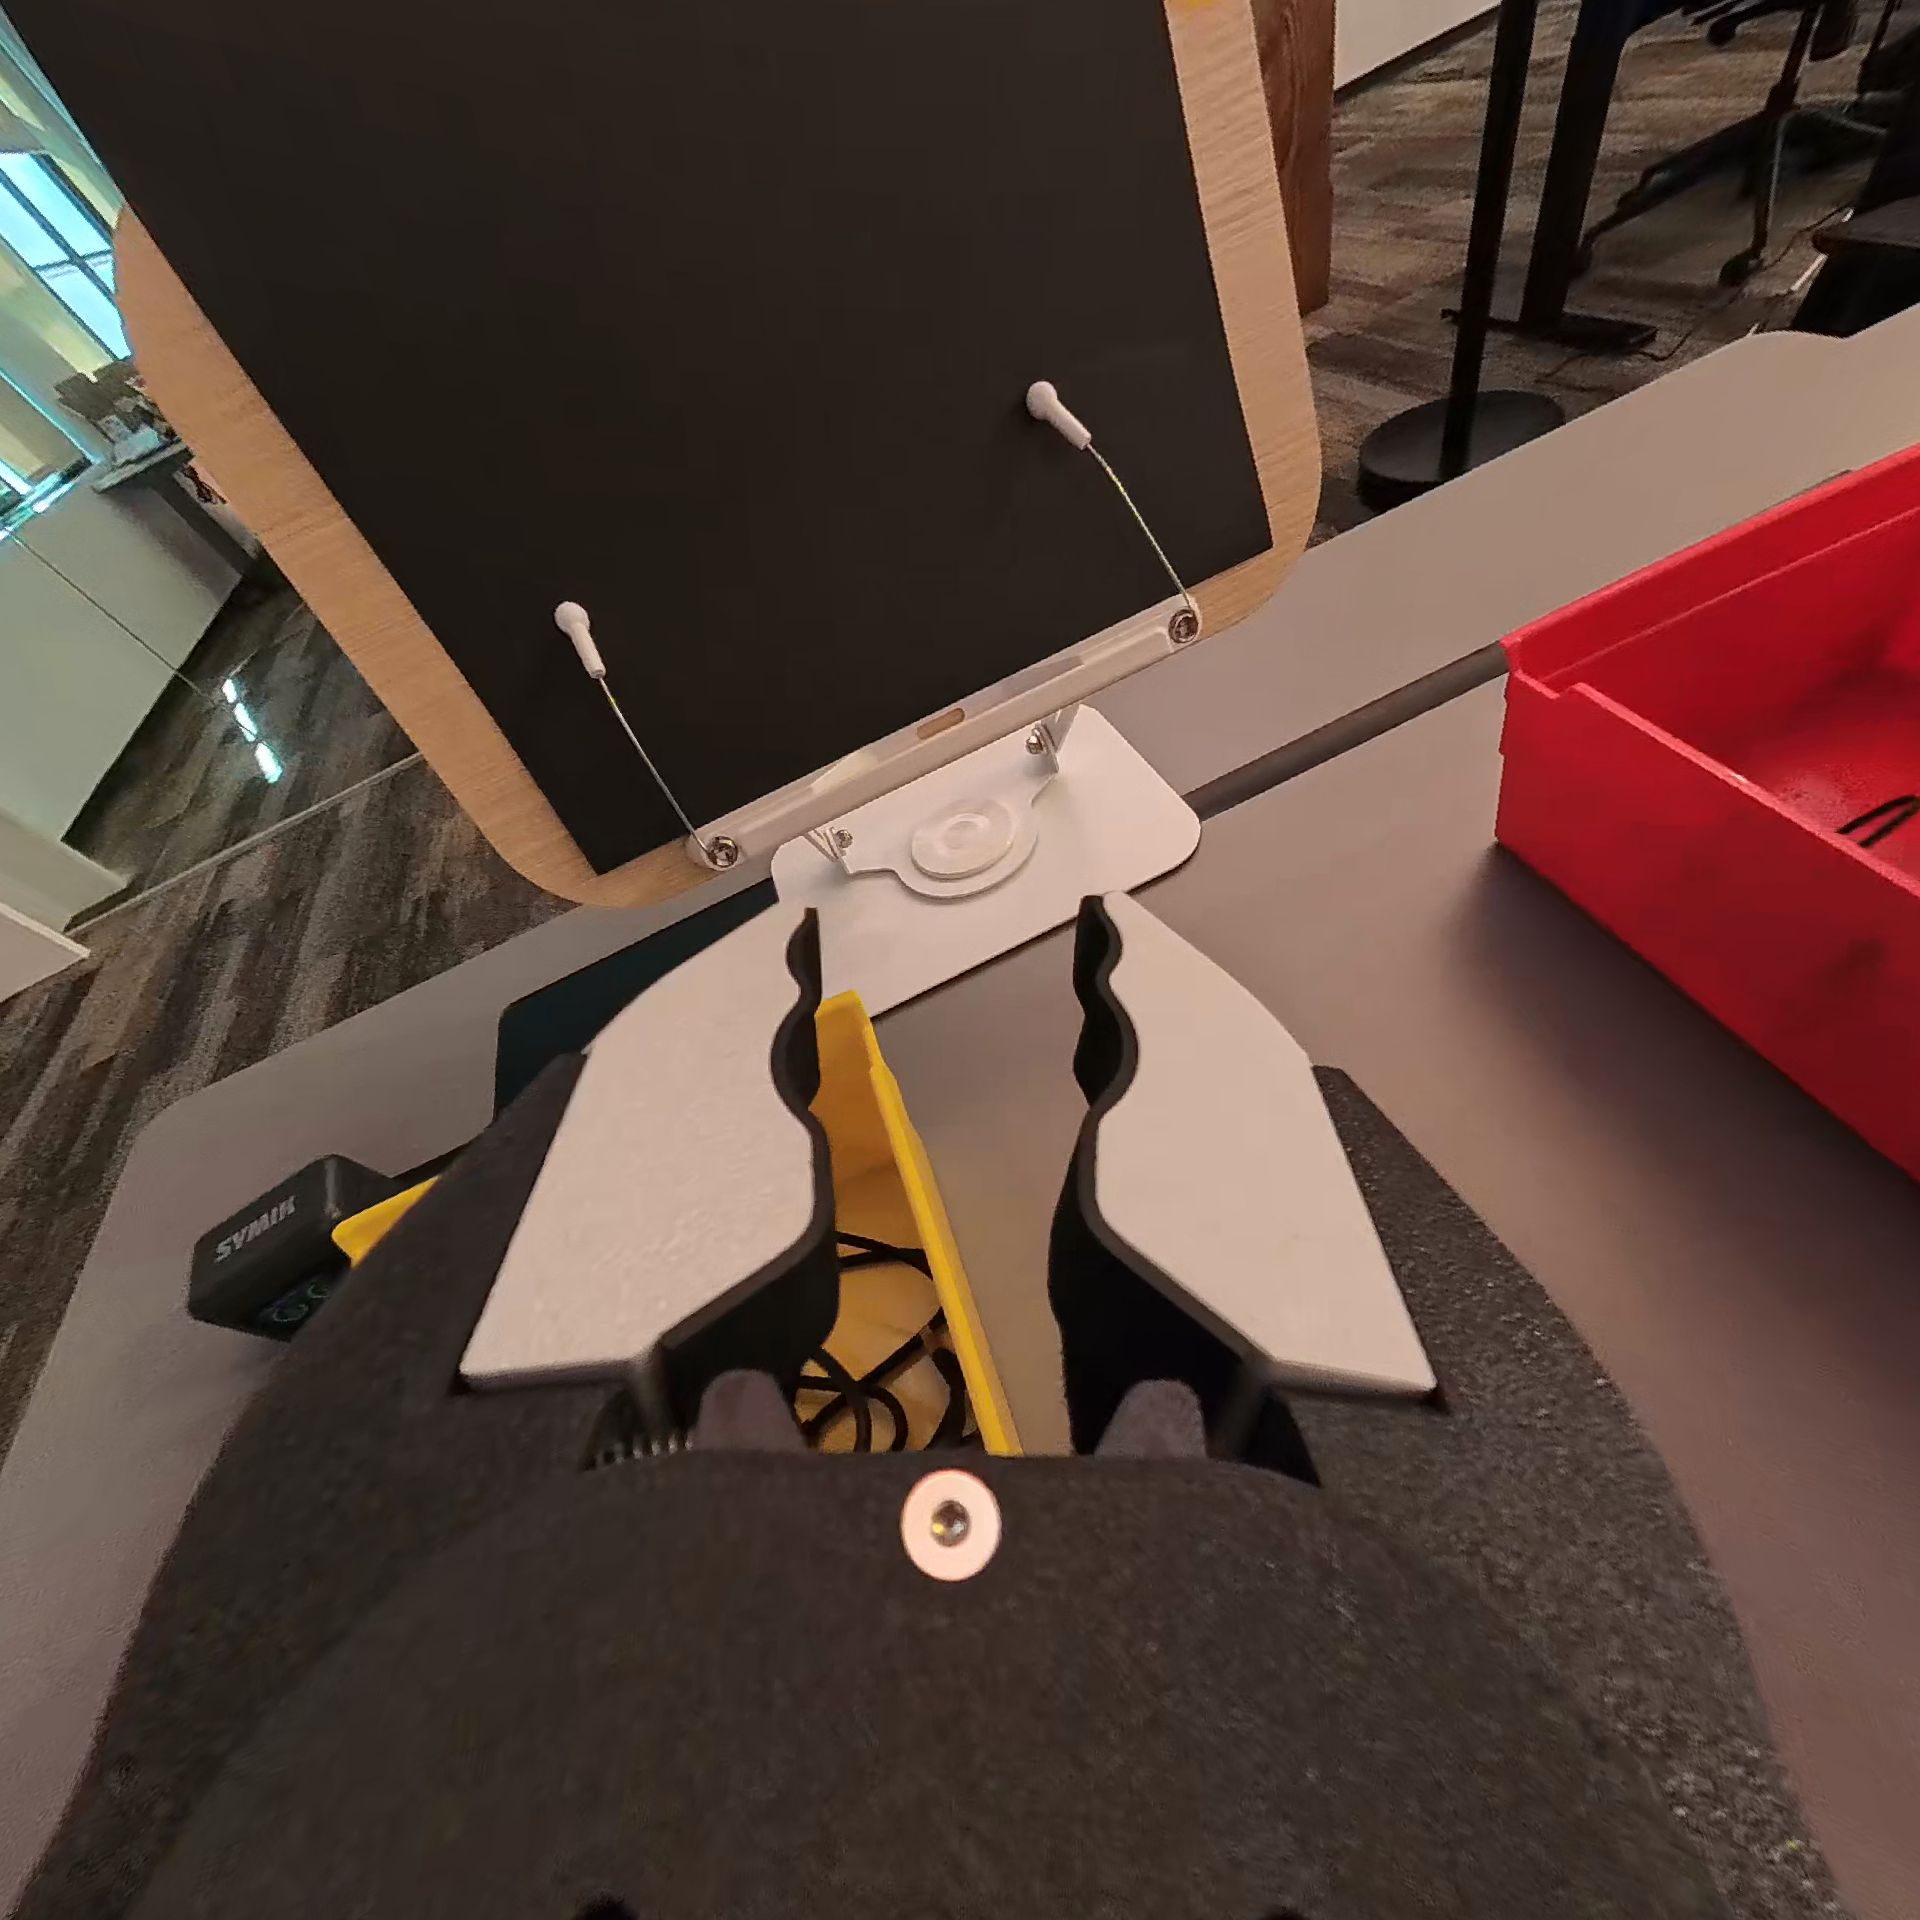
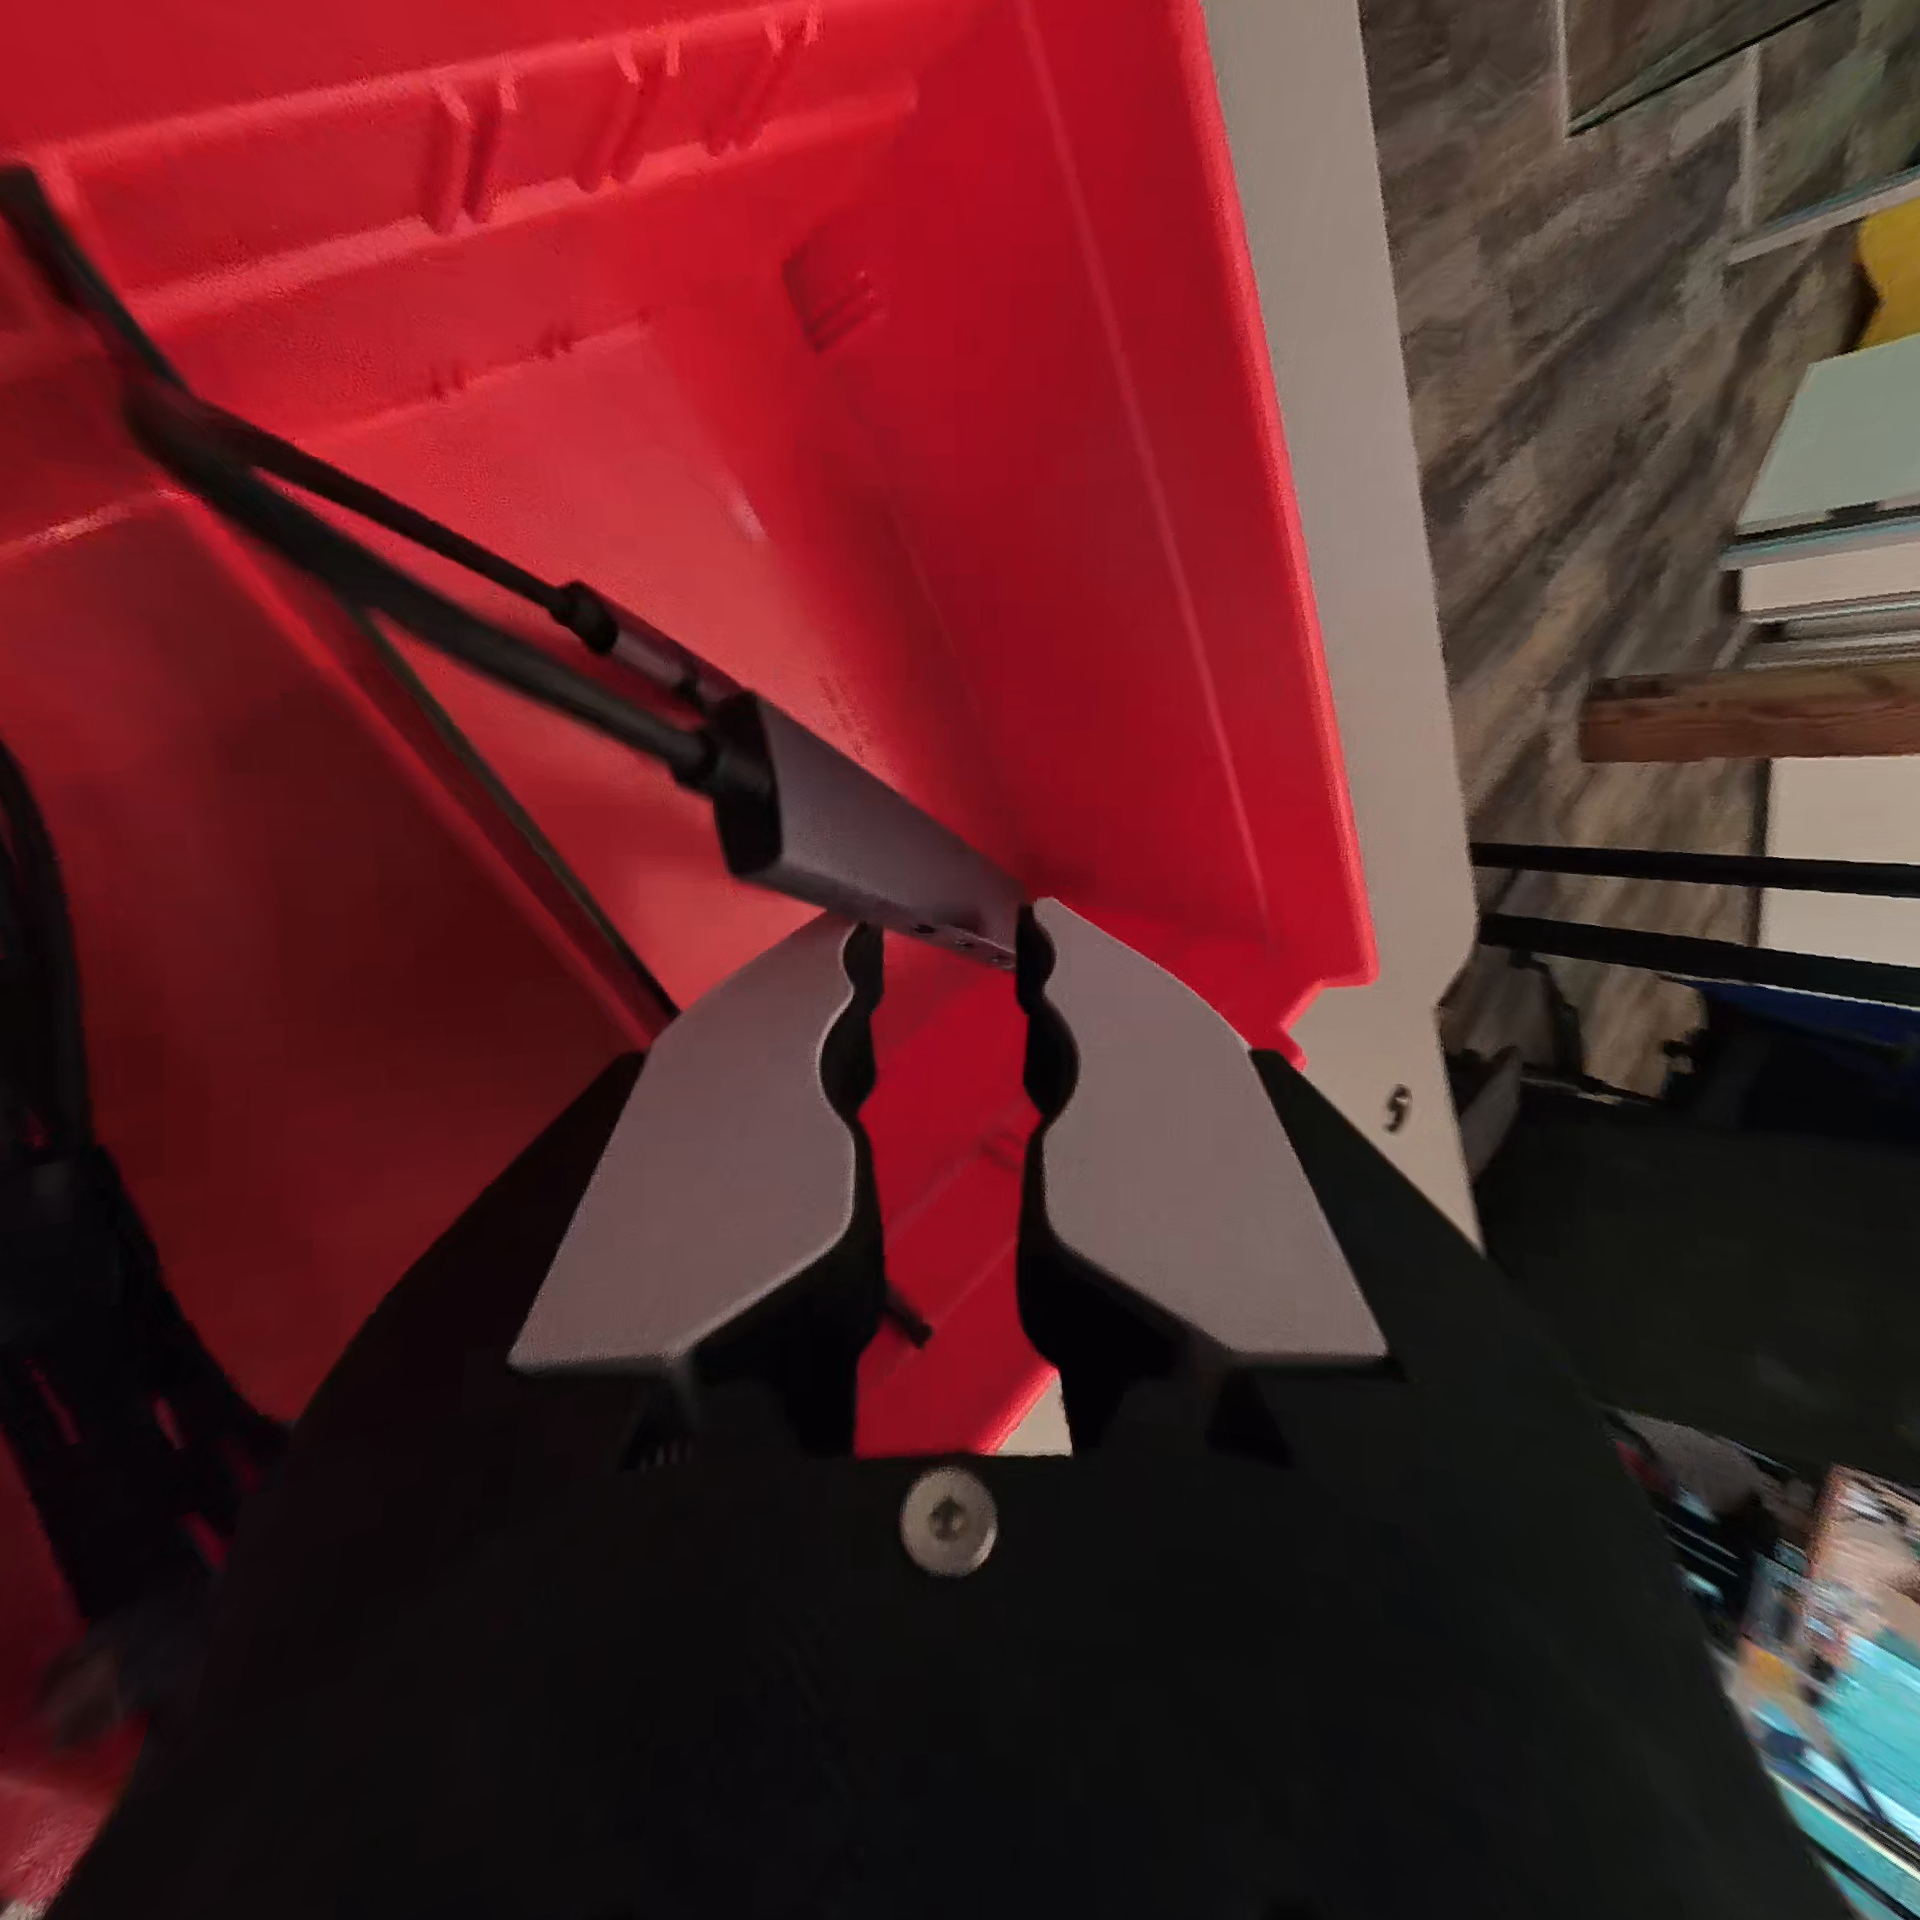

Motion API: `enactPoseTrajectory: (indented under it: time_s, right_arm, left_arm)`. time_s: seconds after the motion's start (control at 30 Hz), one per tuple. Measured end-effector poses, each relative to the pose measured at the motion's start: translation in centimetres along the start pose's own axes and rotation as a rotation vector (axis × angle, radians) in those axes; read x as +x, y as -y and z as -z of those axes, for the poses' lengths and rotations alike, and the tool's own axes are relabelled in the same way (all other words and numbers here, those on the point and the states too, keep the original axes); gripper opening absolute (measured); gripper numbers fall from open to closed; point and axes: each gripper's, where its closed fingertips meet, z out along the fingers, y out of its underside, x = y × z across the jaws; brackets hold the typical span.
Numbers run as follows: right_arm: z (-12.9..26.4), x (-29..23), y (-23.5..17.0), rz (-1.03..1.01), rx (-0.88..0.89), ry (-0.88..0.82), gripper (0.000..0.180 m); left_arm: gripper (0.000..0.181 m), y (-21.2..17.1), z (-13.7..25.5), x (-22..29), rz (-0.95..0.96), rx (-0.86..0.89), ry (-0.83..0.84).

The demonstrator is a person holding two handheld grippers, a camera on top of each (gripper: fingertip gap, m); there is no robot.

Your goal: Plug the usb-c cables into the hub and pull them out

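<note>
Tabletop (image 1: pixel 1351 997), grey and wide, carries everything in the left wrist view: a black board with a pale wood border (image 1: pixel 665 416) on a white stand (image 1: pixel 1101 821) at its far edge, a red bin (image 1: pixel 1662 790) to the right, and a yellow bin (image 1: pixel 883 1122) with coiled black cable (image 1: pixel 862 1382) inside, just under the left gripper (image 1: pixel 945 925), whose fingers are spread wide around nothing. A small black device (image 1: pixel 270 1247) lies beside the yellow bin. In the right wrist view the red bin (image 2: pixel 1039 416) fills the frame; within it the grey hub (image 2: pixel 873 831) is pinched at its near end by the fingertips of the right gripper (image 2: pixel 951 930), with black cables (image 2: pixel 416 582) running from its far end.
</note>
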Motion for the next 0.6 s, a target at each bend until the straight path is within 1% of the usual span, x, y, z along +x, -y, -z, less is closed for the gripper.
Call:
enactPoseTrajectory:
  time_s: [0.07,0.13,0.23,0.37,0.47,0.6]
  right_arm:
    - [1.0,0.3,0.1,-0.049,0.060,0.027,0.027]
    - [2.4,1.2,0.5,-0.088,0.134,0.012,0.027]
    - [5.8,2.3,2.4,-0.141,0.334,0.003,0.027]
    - [11.0,3.4,5.1,-0.236,0.594,-0.001,0.027]
    - [14.7,4.3,7.0,-0.264,0.761,-0.058,0.027]
    - [18.2,4.5,8.6,-0.248,0.874,-0.132,0.026]
  left_arm:
    - [0.046,0.0,0.0,0.2,-0.005,-0.001,-0.005]
    - [0.046,-0.1,-0.1,0.3,-0.004,-0.010,-0.009]
    - [0.046,-0.1,-0.1,0.7,0.003,-0.008,-0.041]
    - [0.047,0.3,0.8,0.4,0.077,0.005,-0.120]
    - [0.047,-0.2,2.7,-2.7,0.123,-0.018,-0.116]
    - [0.048,-2.2,6.1,-7.6,0.220,-0.058,-0.086]
